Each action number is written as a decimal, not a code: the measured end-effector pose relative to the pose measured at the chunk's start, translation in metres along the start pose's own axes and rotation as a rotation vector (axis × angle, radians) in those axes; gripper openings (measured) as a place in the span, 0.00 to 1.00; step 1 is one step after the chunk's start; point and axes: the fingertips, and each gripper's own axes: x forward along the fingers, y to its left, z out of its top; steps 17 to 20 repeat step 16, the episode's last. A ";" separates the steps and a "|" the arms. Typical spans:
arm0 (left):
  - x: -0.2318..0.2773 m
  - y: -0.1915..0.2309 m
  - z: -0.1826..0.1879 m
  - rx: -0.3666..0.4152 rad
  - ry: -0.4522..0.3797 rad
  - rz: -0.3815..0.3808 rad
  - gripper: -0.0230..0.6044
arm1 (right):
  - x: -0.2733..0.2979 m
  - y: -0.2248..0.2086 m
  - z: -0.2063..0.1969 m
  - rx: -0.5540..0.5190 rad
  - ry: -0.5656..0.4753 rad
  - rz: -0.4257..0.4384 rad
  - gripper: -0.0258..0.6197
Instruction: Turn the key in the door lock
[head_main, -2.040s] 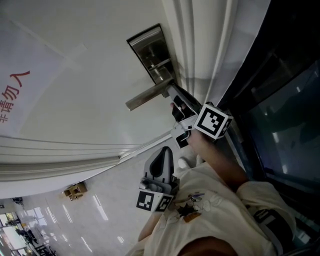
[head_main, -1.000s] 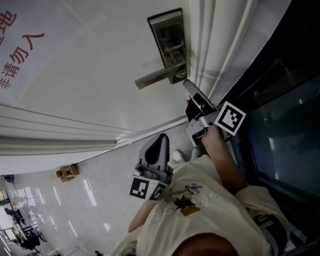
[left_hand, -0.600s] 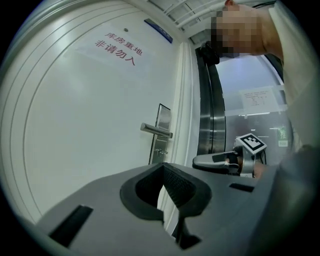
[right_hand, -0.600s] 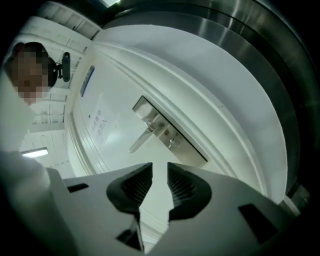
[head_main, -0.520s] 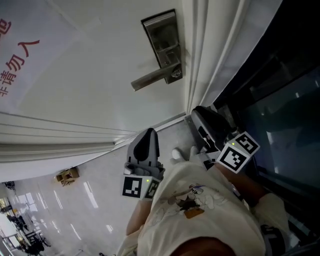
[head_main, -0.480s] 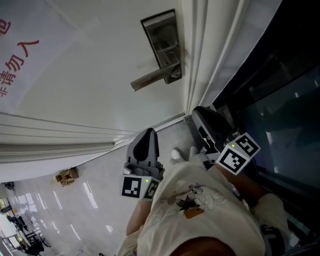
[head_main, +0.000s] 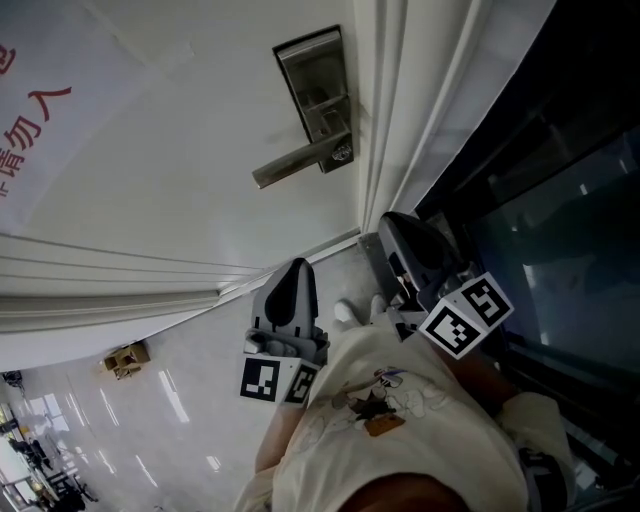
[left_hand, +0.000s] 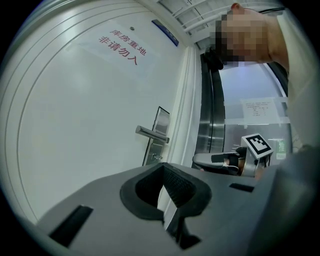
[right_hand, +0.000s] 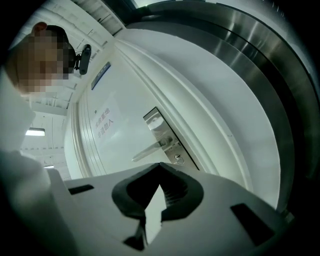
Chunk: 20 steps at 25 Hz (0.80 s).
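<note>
A steel lock plate (head_main: 315, 90) with a lever handle (head_main: 298, 163) is fixed to the white door (head_main: 170, 150). A small key (head_main: 343, 152) sits in the cylinder under the lever, also seen as the key (right_hand: 178, 159) in the right gripper view. My right gripper (head_main: 392, 232) is shut and empty, held back from the lock, below and right of it near the door frame. My left gripper (head_main: 294, 278) is shut with nothing in it, lower still, by my chest. In their own views the left gripper (left_hand: 163, 168) and right gripper (right_hand: 160, 167) both face the door.
The white door frame (head_main: 400, 120) runs beside the lock, with a dark glass panel (head_main: 560, 200) to its right. Red lettering (head_main: 25, 140) marks the door's left side. A small cardboard box (head_main: 125, 358) lies on the glossy floor (head_main: 150, 410).
My right gripper has drawn back from the lock, down toward my body, rolled over and shut its jaws. The left gripper has hardly moved.
</note>
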 end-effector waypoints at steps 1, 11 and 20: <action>0.001 -0.001 0.000 -0.005 0.001 0.000 0.04 | 0.001 -0.001 -0.003 -0.006 0.012 0.000 0.05; 0.002 -0.005 -0.009 -0.033 0.026 -0.012 0.04 | 0.005 -0.001 -0.028 0.014 0.071 0.010 0.05; 0.003 -0.007 -0.011 -0.035 0.025 -0.017 0.04 | 0.008 0.001 -0.034 0.013 0.075 0.015 0.05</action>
